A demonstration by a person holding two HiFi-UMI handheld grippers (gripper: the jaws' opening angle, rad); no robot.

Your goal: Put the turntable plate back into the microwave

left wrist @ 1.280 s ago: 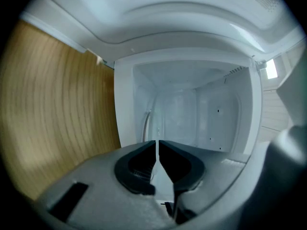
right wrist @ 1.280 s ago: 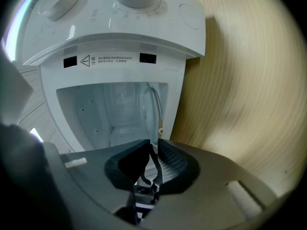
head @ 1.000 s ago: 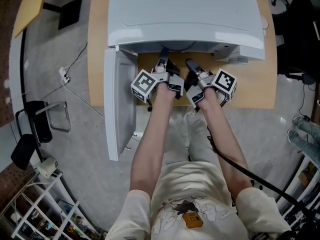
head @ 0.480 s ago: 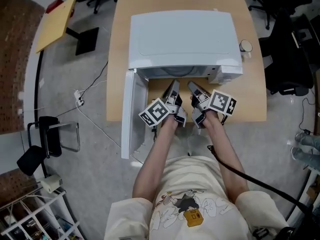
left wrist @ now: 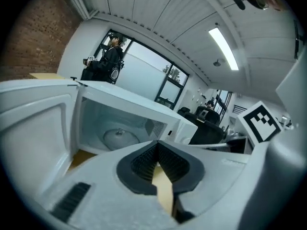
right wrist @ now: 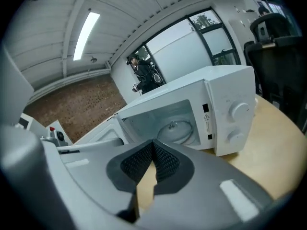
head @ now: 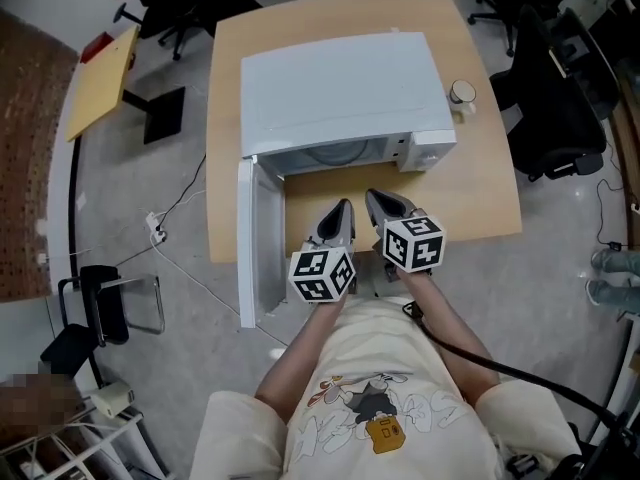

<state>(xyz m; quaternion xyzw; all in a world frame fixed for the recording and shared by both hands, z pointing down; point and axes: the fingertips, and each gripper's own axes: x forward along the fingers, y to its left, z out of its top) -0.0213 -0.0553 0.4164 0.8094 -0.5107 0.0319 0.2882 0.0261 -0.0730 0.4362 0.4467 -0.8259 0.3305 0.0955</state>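
R1: Both grippers have backed out of the cavity since a second ago and now hang over the front edge of the desk (head: 480, 203). Their marker cubes have rolled to face upward. Where is the turntable plate (right wrist: 176, 130)?

R2: It lies flat on the floor of the microwave (head: 340, 78) cavity, about centred, with nothing touching it. Whether it is properly seated on its hub I cannot confirm from here; it looks level, so probably yes.

R1: And the door (head: 256, 238)?

R2: It is swung fully open to the left, which kept the opening clear for two tools going in side by side. It now sticks out past the desk edge.

R1: What are the jaws doing?

R2: On the left gripper (left wrist: 157, 150) the jaws are clenched together, pads meeting, with only bare desk showing through the gap below them. The right gripper (right wrist: 152, 147) is the same, closed on nothing. Neither carries anything, which fits a plate already let go.

R1: Why are they held back there?

R2: My reading is that it keeps them clear of the door's swing. They sit close together, both pointing at the opening and well apart from the plate.

R1: How far along is the task?

R2: The placement looks done. Only the door remains open, if closing it counts.
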